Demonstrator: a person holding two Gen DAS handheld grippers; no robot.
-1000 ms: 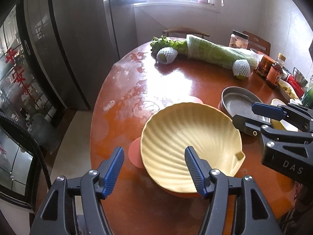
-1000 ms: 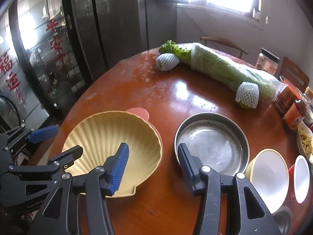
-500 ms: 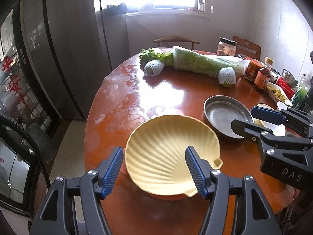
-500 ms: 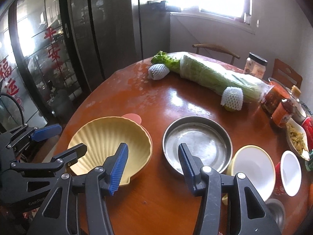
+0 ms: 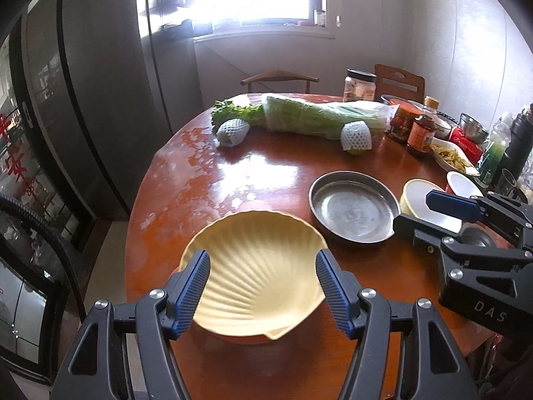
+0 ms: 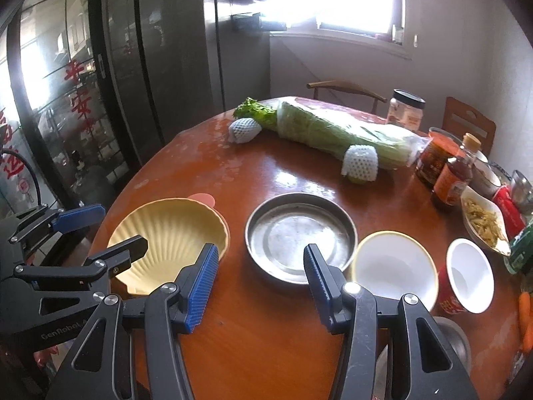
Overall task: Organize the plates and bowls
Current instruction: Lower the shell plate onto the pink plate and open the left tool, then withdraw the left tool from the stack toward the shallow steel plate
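A yellow shell-shaped plate [image 5: 260,263] [image 6: 166,233] rests on a pink plate [image 6: 201,198] at the table's near left edge. My left gripper [image 5: 263,286] is open and empty, above and in front of the shell plate. A round metal pan [image 5: 353,205] [image 6: 299,233] lies to its right. A yellow-rimmed white bowl [image 6: 394,266] [image 5: 416,196] and a small white bowl on a red cup [image 6: 468,275] stand further right. My right gripper [image 6: 260,283] is open and empty, above the table's near edge in front of the metal pan.
Bagged cabbage [image 5: 319,116] with greens and two foam-netted fruits [image 5: 356,135] lie across the far side of the round wooden table [image 5: 266,170]. Jars, sauce bottles [image 6: 449,176] and a dish of food [image 6: 483,223] crowd the right. A dark cabinet stands on the left.
Both grippers have pulled back and risen from the table, so the plates look smaller and further off. Both stay open; nothing on the table has moved.
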